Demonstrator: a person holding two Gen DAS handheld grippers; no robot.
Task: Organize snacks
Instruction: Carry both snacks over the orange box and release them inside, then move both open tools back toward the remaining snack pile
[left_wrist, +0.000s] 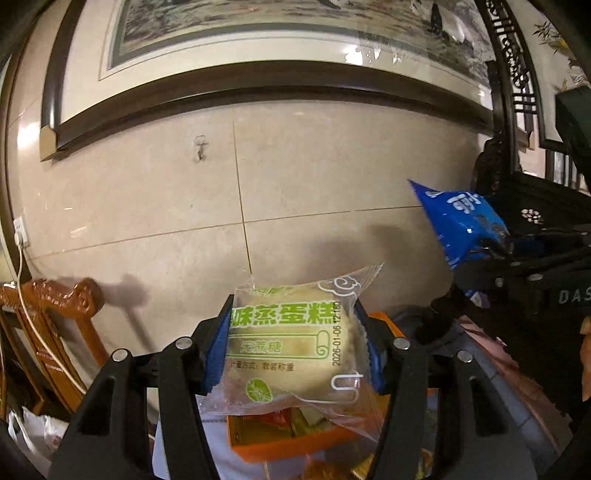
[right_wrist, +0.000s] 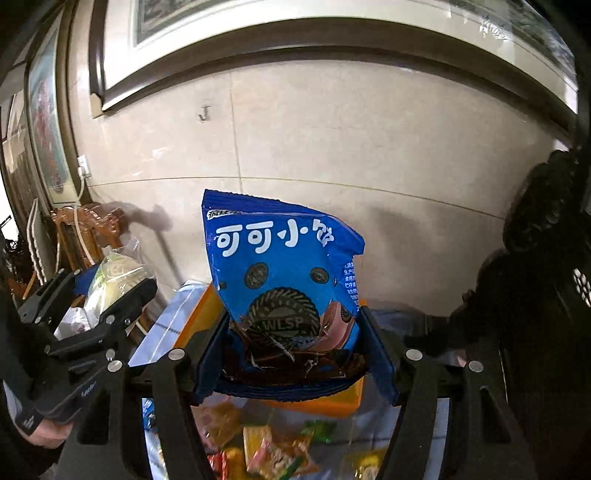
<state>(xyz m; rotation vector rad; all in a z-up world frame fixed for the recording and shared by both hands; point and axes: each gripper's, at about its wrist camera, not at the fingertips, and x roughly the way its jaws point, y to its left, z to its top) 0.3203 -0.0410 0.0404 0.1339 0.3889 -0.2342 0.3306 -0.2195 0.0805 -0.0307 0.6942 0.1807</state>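
Observation:
My left gripper (left_wrist: 293, 350) is shut on a clear-wrapped steamed cake packet with green print (left_wrist: 291, 343) and holds it up in the air in front of the tiled wall. The packet also shows in the right wrist view (right_wrist: 114, 280), at the left. My right gripper (right_wrist: 295, 354) is shut on a blue cocoa biscuit bag (right_wrist: 284, 280) and holds it upright above an orange box (right_wrist: 332, 402). The blue bag also shows in the left wrist view (left_wrist: 461, 225), at the right. The orange box (left_wrist: 280, 439) lies below the cake packet with snacks in it.
Several loose snack packets (right_wrist: 277, 450) lie on a light cloth below the right gripper. A carved wooden chair (left_wrist: 55, 332) stands at the left by the wall. Dark carved furniture (right_wrist: 546, 277) stands at the right. A framed painting (left_wrist: 258, 74) hangs on the wall.

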